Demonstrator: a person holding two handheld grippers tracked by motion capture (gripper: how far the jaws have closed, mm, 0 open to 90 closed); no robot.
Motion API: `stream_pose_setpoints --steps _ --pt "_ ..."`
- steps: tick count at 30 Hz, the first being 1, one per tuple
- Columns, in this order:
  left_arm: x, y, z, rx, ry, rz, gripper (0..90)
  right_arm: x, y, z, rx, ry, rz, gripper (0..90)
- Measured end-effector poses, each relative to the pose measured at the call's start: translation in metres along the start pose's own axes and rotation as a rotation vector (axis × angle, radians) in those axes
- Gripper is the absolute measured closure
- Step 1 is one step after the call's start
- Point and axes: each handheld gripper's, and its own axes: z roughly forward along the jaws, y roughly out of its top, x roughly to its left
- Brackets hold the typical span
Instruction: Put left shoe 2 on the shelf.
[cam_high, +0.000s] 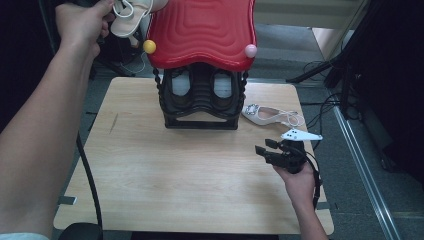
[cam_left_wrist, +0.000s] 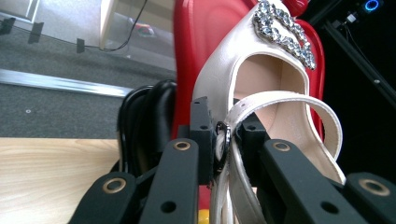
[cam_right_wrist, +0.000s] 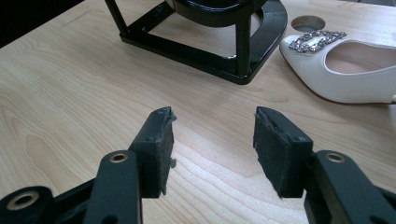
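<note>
A white slingback shoe with a rhinestone buckle hangs in the air against the red wavy top of a black shoe rack. My left gripper is shut on the shoe's strap by its small ring. In the high view the left hand holds that shoe up at the red top's left corner. The matching white shoe lies on the table, right of the rack. My right gripper rests low near it, open with nothing between its pads.
The rack stands at the back middle of the wooden table, with a yellow knob and a pink knob at the red top's corners. Dark shoes sit inside it. A round hole is in the tabletop by the lying shoe.
</note>
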Motion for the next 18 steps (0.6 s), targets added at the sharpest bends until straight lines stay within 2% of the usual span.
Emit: stream_pose_setpoints --steps 7,13,18 --pt "-0.017 -0.005 0.025 -0.001 -0.041 0.002 81.6 0.001 0.000 0.000 0.004 0.004 -0.001 48.9" --pt "-0.028 -0.012 0.046 -0.004 -0.022 0.025 81.4 0.003 0.000 0.000 0.005 0.006 -0.010 48.9" --pt "-0.035 -0.018 0.062 -0.016 -0.044 0.016 81.3 0.004 0.000 -0.001 0.000 0.011 -0.016 48.9"
